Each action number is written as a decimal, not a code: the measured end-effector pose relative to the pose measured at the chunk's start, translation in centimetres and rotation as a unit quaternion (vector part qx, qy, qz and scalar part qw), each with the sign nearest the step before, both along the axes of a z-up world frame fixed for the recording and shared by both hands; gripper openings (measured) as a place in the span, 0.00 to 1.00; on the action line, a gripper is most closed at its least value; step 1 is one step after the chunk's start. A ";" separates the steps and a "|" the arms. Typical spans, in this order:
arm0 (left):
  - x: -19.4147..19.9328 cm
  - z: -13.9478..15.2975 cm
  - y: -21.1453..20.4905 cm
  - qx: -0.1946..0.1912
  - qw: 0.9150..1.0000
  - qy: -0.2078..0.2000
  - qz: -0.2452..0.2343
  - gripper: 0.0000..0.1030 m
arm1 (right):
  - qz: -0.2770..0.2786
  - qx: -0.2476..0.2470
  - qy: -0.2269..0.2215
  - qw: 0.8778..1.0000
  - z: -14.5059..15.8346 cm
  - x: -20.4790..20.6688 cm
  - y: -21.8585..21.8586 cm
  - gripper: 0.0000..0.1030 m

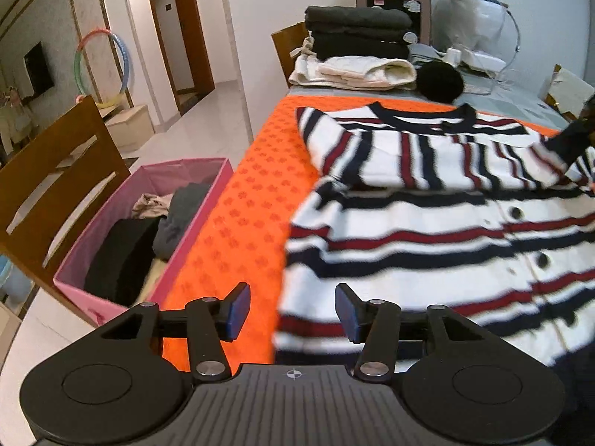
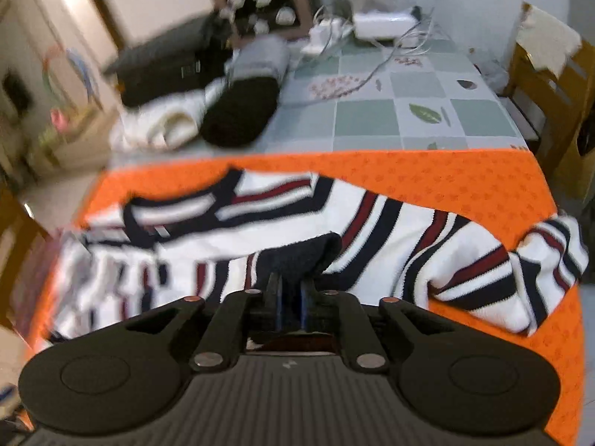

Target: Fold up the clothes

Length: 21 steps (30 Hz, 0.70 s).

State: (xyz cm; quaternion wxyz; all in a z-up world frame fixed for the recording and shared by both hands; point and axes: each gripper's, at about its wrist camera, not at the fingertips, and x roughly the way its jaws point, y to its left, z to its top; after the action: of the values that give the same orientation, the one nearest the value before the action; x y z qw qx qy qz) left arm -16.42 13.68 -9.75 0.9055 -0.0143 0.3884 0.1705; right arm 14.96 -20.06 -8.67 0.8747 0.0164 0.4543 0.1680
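A white cardigan with navy and red stripes [image 1: 427, 223] lies buttoned on the orange mat [image 1: 238, 204], one sleeve folded across its chest. My left gripper [image 1: 292, 312] hovers open over the cardigan's lower left edge, nothing between its blue pads. In the right wrist view my right gripper [image 2: 290, 297] is shut on the navy cuff [image 2: 301, 256] of the cardigan's [image 2: 372, 238] other sleeve, lifting it above the body. That sleeve trails off to the right over the orange mat [image 2: 446, 174]. In the left wrist view the dark cuff [image 1: 569, 141] shows at the right edge.
A pink fabric bin [image 1: 93, 256] with dark clothes stands beside the table at left, next to a wooden chair [image 1: 48, 186]. Folded black, cream and dark garments [image 1: 357, 48] are stacked at the table's far end, with cables and a white device [image 2: 383, 22] behind.
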 end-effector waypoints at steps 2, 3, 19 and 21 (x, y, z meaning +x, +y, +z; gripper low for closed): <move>-1.0 0.1 -1.2 -0.007 1.000 0.000 0.008 0.52 | 0.014 -0.026 -0.003 1.000 -0.8 0.5 0.8 0.19; -1.2 -0.1 -1.2 -0.008 1.000 0.000 0.015 0.52 | 0.029 -0.034 -0.011 0.999 -0.8 0.1 1.4 0.25; -2.8 -3.0 0.6 -0.052 0.996 -0.005 0.077 0.41 | 0.198 0.012 0.069 0.978 -2.5 -9.7 9.8 0.36; -2.6 -2.8 0.2 -0.054 0.998 -0.010 0.043 0.23 | 0.202 0.007 0.075 0.977 -2.5 -10.8 10.3 0.36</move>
State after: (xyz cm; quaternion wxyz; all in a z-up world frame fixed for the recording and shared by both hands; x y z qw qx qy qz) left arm -19.03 13.87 -12.55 0.8991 -0.0815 0.3869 0.1880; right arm 4.12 -9.71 -11.17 0.7862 -0.0570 0.5111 0.3427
